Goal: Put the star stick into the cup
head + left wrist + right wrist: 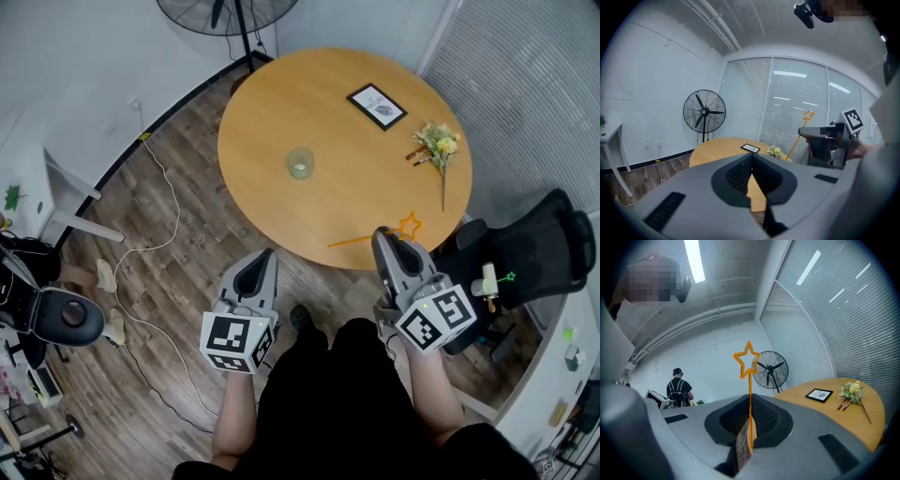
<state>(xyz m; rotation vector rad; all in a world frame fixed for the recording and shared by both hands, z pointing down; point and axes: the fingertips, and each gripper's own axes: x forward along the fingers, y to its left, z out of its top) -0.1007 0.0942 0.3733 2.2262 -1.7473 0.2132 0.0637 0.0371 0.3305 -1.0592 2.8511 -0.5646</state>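
Two grippers hang at the near edge of a round wooden table (pixel 281 94), one in each of the person's hands. On the tabletop a clear glass cup (pixel 300 162) stands upright near the middle, and through its mouth I see only the glass bottom. A black picture frame (pixel 377 105) lies flat toward the far side. A small bunch of yellow flowers (pixel 436 145) rests near the right edge, well apart from the cup. A standing fan (pixel 225 11) is behind the table, a black office chair (pixel 534 248) sits to the right, and a white cable (pixel 173 202) trails over the wood floor on the left. Open tabletop lies between the grippers and the cup.

The right gripper (pixel 382 234) has its jaws pinched on the orange star stick (pixel 354 240). The stick crosses the jaw tips over the near table rim. Its long axis slants, with the star end raised and toward the chair and the plain end toward the left gripper (pixel 265 255). That gripper's jaw tips meet with nothing between them, short of the table.
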